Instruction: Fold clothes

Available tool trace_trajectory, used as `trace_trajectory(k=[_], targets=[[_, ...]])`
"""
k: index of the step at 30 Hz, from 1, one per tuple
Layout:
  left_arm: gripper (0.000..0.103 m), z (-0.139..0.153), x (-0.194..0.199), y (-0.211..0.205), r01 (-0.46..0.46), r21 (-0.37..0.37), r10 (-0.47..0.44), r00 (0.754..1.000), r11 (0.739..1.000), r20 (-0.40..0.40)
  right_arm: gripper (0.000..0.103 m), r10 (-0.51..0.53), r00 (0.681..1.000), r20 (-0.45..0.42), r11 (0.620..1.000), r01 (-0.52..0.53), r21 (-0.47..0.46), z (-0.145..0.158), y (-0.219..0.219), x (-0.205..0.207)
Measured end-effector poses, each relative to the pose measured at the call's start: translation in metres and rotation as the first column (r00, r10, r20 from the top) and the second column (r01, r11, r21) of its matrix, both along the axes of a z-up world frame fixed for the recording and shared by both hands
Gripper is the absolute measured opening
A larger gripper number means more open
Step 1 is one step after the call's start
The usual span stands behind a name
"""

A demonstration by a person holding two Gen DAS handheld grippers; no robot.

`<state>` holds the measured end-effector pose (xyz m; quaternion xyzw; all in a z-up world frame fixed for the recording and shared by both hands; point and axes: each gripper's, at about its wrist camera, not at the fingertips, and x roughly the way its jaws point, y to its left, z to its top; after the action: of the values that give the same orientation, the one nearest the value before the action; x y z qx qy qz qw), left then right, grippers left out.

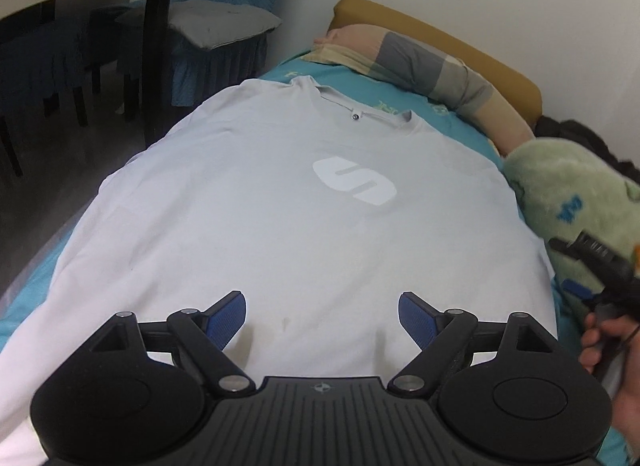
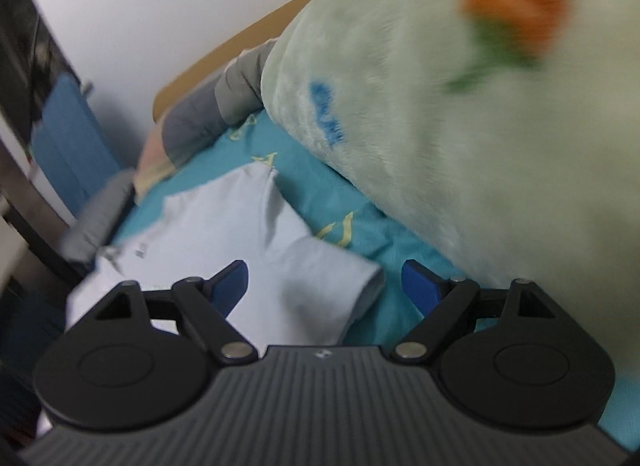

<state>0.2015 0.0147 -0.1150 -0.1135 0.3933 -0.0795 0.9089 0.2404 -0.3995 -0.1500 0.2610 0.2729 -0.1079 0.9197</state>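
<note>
A pale grey T-shirt (image 1: 280,217) with a white logo (image 1: 354,179) lies flat, front up, on a bed with a teal sheet (image 1: 362,83); its collar points to the far end. My left gripper (image 1: 322,312) hovers open over the shirt's lower middle, nothing between its blue pads (image 1: 228,316). My right gripper (image 2: 325,280) is open above the shirt's right sleeve (image 2: 320,282), whose cuff lies between the fingers. In the left wrist view the right gripper (image 1: 600,266) shows at the right edge, held by a hand (image 1: 604,342).
A fluffy green blanket (image 2: 460,145) with an orange flower is piled along the bed's right side, close to my right gripper. A patchwork pillow (image 1: 436,65) and yellow headboard (image 1: 440,33) lie at the far end. Dark chairs (image 1: 152,25) stand left of the bed.
</note>
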Motion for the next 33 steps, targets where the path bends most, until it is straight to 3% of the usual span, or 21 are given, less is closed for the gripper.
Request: trace_trajectory(k=[1, 2, 4, 6, 7, 9, 12, 15, 17, 19, 20, 22, 23, 24, 29, 31, 33], targets=[[0.085, 0.0, 0.003, 0.004, -0.008, -0.013, 0.008, 1.0, 1.0, 0.007, 0.085, 0.014, 1.0, -0.009, 0.999, -0.014, -0.031, -0.004, 0.003, 0.008], [0.085, 0.003, 0.003, 0.007, -0.012, -0.032, 0.013, 1.0, 0.999, 0.026, 0.071, 0.027, 0.999, -0.017, 0.999, -0.028, -0.041, -0.005, 0.007, 0.011], [0.086, 0.016, 0.002, 0.009, 0.001, -0.079, 0.006, 0.996, 0.997, 0.085, 0.055, 0.053, 0.998, -0.032, 0.997, -0.055, -0.062, -0.008, 0.015, 0.019], [0.086, 0.031, 0.0, 0.01, 0.02, -0.113, -0.003, 0.989, 0.993, 0.148, 0.02, 0.07, 0.997, -0.034, 0.99, -0.074, -0.123, -0.003, 0.029, 0.022], [0.087, 0.037, -0.001, 0.011, 0.025, -0.113, -0.005, 0.984, 0.993, 0.177, 0.017, 0.079, 0.996, -0.027, 0.979, -0.083, -0.188, 0.005, 0.041, 0.021], [0.087, 0.044, -0.003, 0.014, 0.022, -0.103, 0.001, 0.975, 0.994, 0.221, 0.015, 0.124, 0.992, -0.004, 0.935, -0.118, -0.335, 0.022, 0.073, 0.019], [0.087, 0.048, -0.001, 0.026, -0.017, -0.112, 0.044, 0.97, 0.994, 0.239, 0.014, 0.29, 0.957, 0.001, 0.796, -0.241, -0.555, 0.039, 0.139, 0.015], [0.087, 0.047, 0.003, 0.042, -0.06, -0.125, 0.086, 0.973, 0.99, 0.214, 0.014, 0.469, 0.878, -0.094, 0.645, -0.413, -0.643, 0.027, 0.204, 0.014], [0.086, 0.046, 0.006, 0.051, -0.085, -0.118, 0.107, 0.976, 0.989, 0.191, 0.014, 0.553, 0.815, -0.173, 0.575, -0.524, -0.628, 0.012, 0.233, 0.015], [0.086, 0.045, 0.006, 0.056, -0.092, -0.111, 0.111, 0.978, 0.99, 0.179, 0.016, 0.572, 0.786, -0.234, 0.541, -0.576, -0.613, 0.004, 0.246, 0.018], [0.086, 0.045, 0.006, 0.057, -0.094, -0.104, 0.111, 0.978, 0.99, 0.174, 0.018, 0.567, 0.789, -0.235, 0.553, -0.576, -0.602, 0.007, 0.246, 0.017], [0.086, 0.045, 0.005, 0.054, -0.083, -0.094, 0.098, 0.98, 0.992, 0.174, 0.033, 0.563, 0.799, -0.212, 0.618, -0.577, -0.535, 0.023, 0.238, 0.011], [0.086, 0.045, 0.004, 0.052, -0.072, -0.088, 0.087, 0.981, 0.994, 0.176, 0.058, 0.549, 0.814, -0.186, 0.659, -0.56, -0.502, 0.034, 0.231, -0.001], [0.086, 0.045, 0.004, 0.047, -0.058, -0.073, 0.071, 0.982, 0.996, 0.177, 0.075, 0.535, 0.83, -0.161, 0.699, -0.541, -0.468, 0.045, 0.224, -0.013], [0.086, 0.043, -0.009, 0.021, 0.026, 0.014, -0.029, 0.981, 1.0, 0.191, 0.079, 0.437, 0.898, -0.049, 0.859, -0.432, -0.273, 0.101, 0.19, -0.071], [0.086, 0.041, -0.018, 0.011, 0.061, 0.049, -0.07, 0.978, 0.997, 0.196, 0.079, 0.386, 0.922, -0.015, 0.903, -0.381, -0.2, 0.122, 0.178, -0.094], [0.086, 0.039, -0.026, 0.0, 0.089, 0.082, -0.104, 0.975, 0.993, 0.195, 0.079, 0.317, 0.948, 0.009, 0.926, -0.308, -0.219, 0.133, 0.172, -0.117]])
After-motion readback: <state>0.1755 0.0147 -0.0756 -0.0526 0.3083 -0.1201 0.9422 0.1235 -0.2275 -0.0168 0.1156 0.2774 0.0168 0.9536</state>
